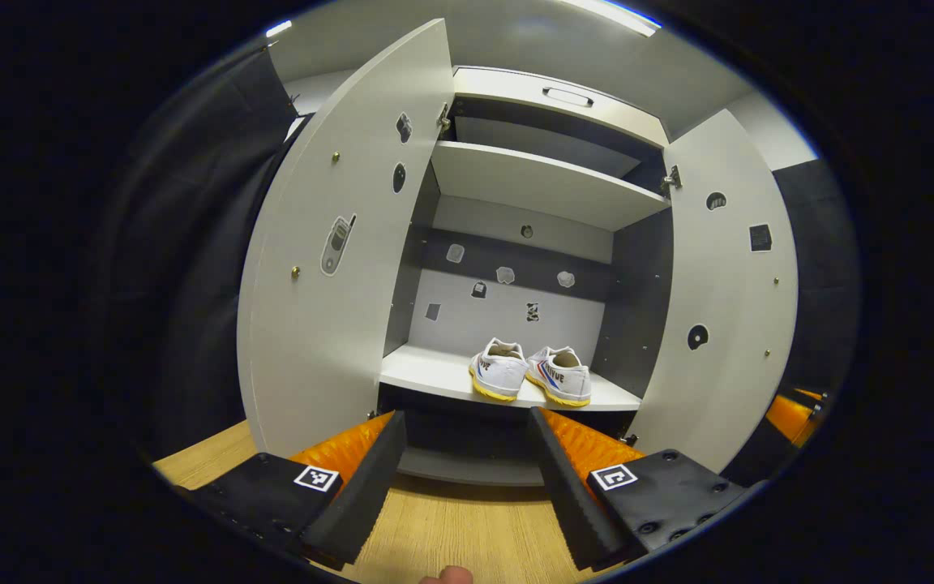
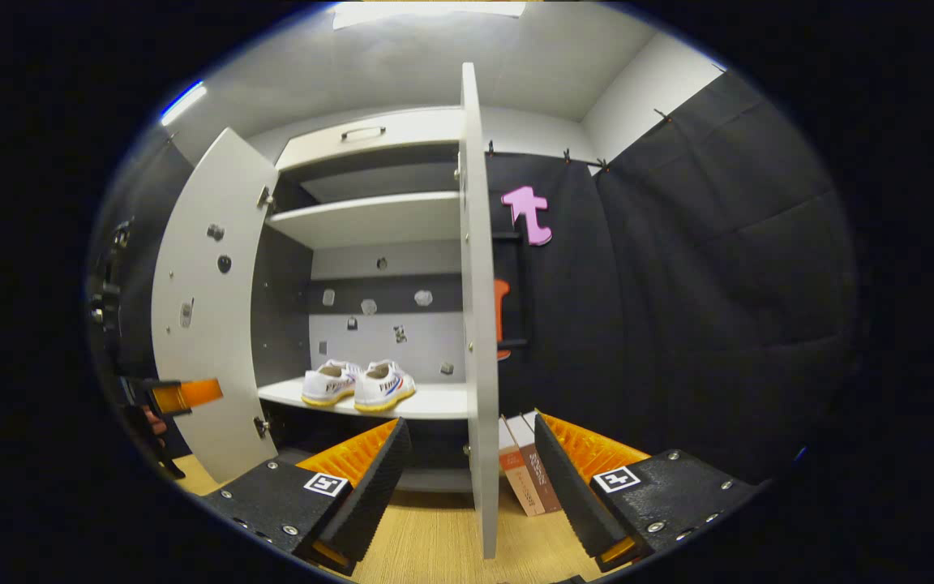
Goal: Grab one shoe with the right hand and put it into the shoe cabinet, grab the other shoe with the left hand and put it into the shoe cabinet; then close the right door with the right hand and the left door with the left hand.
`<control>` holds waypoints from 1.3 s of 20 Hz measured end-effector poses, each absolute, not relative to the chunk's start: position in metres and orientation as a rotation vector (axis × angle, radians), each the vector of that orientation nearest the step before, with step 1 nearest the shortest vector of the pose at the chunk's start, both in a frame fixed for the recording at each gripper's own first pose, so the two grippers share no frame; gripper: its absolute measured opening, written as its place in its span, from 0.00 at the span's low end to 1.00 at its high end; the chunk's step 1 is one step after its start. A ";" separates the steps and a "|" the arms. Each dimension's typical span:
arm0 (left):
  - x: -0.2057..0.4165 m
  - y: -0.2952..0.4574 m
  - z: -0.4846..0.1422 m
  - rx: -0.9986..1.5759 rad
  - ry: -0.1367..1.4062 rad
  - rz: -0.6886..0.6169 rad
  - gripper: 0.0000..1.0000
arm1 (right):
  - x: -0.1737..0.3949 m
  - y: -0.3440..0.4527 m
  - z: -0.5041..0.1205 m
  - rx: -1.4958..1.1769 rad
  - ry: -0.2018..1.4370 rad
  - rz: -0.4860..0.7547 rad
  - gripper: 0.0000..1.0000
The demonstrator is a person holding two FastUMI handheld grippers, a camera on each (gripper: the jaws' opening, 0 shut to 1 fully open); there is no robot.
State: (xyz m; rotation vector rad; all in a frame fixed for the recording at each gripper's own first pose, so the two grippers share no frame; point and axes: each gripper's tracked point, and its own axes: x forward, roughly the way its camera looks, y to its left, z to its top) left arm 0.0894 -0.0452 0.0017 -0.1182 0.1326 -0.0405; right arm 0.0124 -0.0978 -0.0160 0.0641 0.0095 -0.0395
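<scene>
Shoes sat side by side, touching, on the lower shelf (image 1: 434,375) of the shoe cabinet (image 1: 548,182): left shoe (image 1: 499,371) and right shoe (image 1: 562,375) in the left gripper view, heels toward the camera, white with yellow soles. Both doors stood open, left door (image 1: 329,259) swung out wide, right door (image 1: 726,300) likewise. Left gripper (image 1: 467,474) hung in front of the cabinet over the wooden floor (image 1: 451,531), jaws wide, holding nothing. Right gripper (image 2: 471,478) had its jaws wide too, empty, with the edge of the right door (image 2: 479,324) standing between its fingers; whether a finger touched the door could not be told. Brown boxes (image 2: 528,474) leaned just beyond that door on the floor. Upper shelf (image 1: 540,182) held nothing visible.
</scene>
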 end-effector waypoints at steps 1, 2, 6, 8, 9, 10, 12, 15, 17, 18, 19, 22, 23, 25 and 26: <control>0.084 -0.042 0.000 -0.104 0.124 -0.035 0.97 | 0.016 -0.115 0.000 0.048 -0.011 -0.063 0.94; 0.078 -0.040 -0.001 -0.082 0.114 -0.031 0.97 | 0.022 -0.136 0.014 0.026 -0.025 -0.095 0.94; 0.062 -0.046 0.002 -0.029 0.099 -0.039 0.97 | 0.053 -0.200 0.066 -0.042 -0.061 -0.190 0.94; 0.057 -0.050 0.008 -0.028 0.083 -0.048 0.97 | 0.074 -0.211 0.073 -0.054 -0.052 -0.192 0.94; 0.056 -0.050 0.010 -0.019 0.076 -0.046 0.96 | 0.083 -0.213 0.075 -0.054 -0.049 -0.189 0.94; 0.056 -0.052 0.011 -0.014 0.072 -0.050 0.97 | 0.089 -0.213 0.075 -0.048 -0.044 -0.187 0.94; 0.053 -0.056 0.012 -0.009 0.071 -0.060 0.97 | 0.098 -0.204 0.072 -0.039 -0.041 -0.162 0.97; 0.052 -0.055 0.009 0.004 0.076 -0.054 0.97 | 0.101 -0.198 0.072 -0.061 -0.054 -0.164 0.92; 0.050 -0.054 0.006 0.004 0.080 -0.052 0.97 | 0.099 -0.193 0.072 -0.077 -0.057 -0.162 0.88; 0.049 -0.054 0.005 -0.002 0.084 -0.057 0.96 | 0.098 -0.188 0.073 -0.076 -0.053 -0.154 0.88; 0.047 -0.054 0.003 -0.007 0.088 -0.064 0.96 | 0.097 -0.182 0.073 -0.069 -0.051 -0.144 0.95; 0.046 -0.050 0.000 -0.006 0.092 -0.066 0.97 | 0.097 -0.160 0.071 -0.036 -0.045 -0.102 0.87; 0.047 -0.049 -0.001 -0.007 0.094 -0.064 0.97 | 0.098 -0.150 0.072 -0.036 -0.047 -0.086 0.87; 0.046 -0.048 0.000 -0.009 0.092 -0.068 0.97 | 0.097 -0.126 0.071 -0.039 -0.044 -0.038 0.87; 0.044 -0.045 0.001 -0.008 0.088 -0.066 0.97 | 0.097 -0.112 0.069 -0.031 -0.040 -0.007 0.87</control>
